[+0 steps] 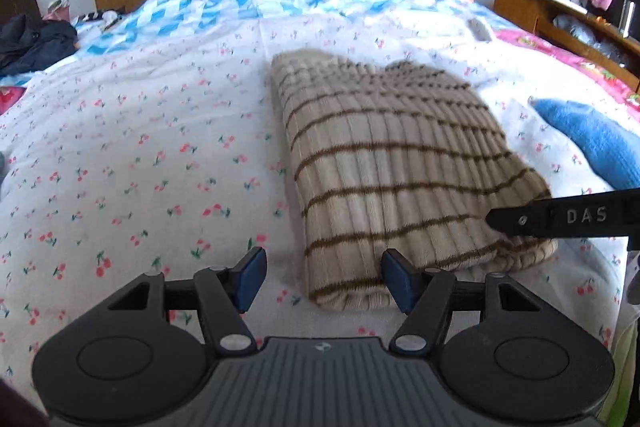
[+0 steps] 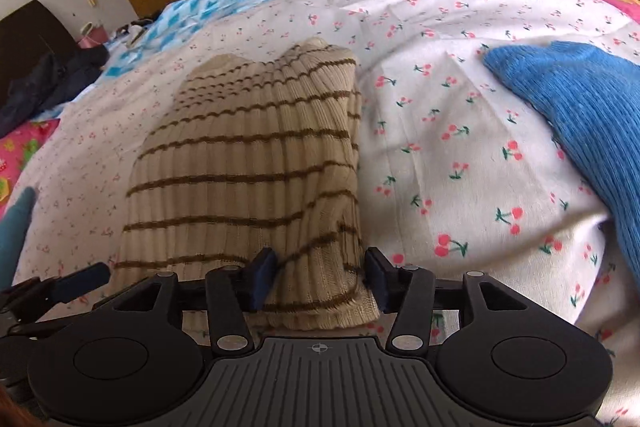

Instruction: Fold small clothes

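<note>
Now one folded beige ribbed knit sweater with brown stripes (image 1: 392,167) lying on your cherry-print white bedsheet (image 1: 140,147), one blue knit garment (image 2: 580,115) well apart to its right, your left gripper (image 1: 322,277) spread wide — empty, just beside the sweater's near edge, your right gripper (image 2: 320,277) spread too, its fingers (image 2: 262,277) straddling the near corner, not pinching.

The only readable text is the raised lettering "DAS" on a black finger (image 1: 568,221) of the right gripper, which reaches in from the right edge of the left wrist view, at mid-height just below centre. The letters stand in pale relief on the flat side of the finger, next to a small screw head. A small round crosshair emblem sits on the grey ribbed housing (image 2: 319,348) at the bottom centre of the right wrist view; it carries no letters. Nothing else can be read in either view.
</note>
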A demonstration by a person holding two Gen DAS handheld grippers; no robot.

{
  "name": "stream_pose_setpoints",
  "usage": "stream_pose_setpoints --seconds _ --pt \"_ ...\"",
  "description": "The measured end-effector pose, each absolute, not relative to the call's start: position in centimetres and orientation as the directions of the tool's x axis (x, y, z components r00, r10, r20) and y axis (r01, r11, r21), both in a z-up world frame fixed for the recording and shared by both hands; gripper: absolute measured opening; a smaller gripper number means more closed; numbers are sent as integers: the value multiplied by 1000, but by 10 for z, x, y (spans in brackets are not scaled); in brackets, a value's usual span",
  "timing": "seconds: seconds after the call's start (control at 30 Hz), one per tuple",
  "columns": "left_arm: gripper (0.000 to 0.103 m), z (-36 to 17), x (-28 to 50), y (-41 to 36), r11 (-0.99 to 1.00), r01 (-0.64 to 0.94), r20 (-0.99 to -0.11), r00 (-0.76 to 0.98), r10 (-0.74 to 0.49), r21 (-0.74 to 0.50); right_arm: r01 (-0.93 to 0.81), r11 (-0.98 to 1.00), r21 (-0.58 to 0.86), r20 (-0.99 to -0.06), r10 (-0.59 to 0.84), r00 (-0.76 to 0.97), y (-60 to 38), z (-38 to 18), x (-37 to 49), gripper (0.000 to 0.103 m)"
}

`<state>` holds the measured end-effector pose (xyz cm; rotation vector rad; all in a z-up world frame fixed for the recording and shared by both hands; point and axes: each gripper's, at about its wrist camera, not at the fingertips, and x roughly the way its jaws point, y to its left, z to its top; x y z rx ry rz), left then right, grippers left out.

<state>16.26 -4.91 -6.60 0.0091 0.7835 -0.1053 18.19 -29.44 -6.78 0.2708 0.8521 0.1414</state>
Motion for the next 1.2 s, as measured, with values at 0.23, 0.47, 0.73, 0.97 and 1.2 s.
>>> stream_pose_setpoints --seconds 0.23,0.47,0.73,0.97,1.2 --pt "68 -62 155 -49 993 111 -695 710 -111 -46 -7 942 334 -641 233 732 -294 -57 171 53" --pt "68 -70 158 -49 993 109 -717 689 -107 -43 -31 983 184 -679 149 719 -273 -74 170 56" --pt "68 -73 160 -46 992 112 -726 678 -121 -61 -6 977 211 -694 154 704 -278 -78 172 65" --pt "68 -75 161 -46 991 116 -732 670 -124 -63 -15 986 164 -702 127 701 -270 -79 171 80" --pt "69 -77 161 -48 991 121 -737 665 -120 -52 -5 985 172 -713 128 689 -273 -81 175 89"
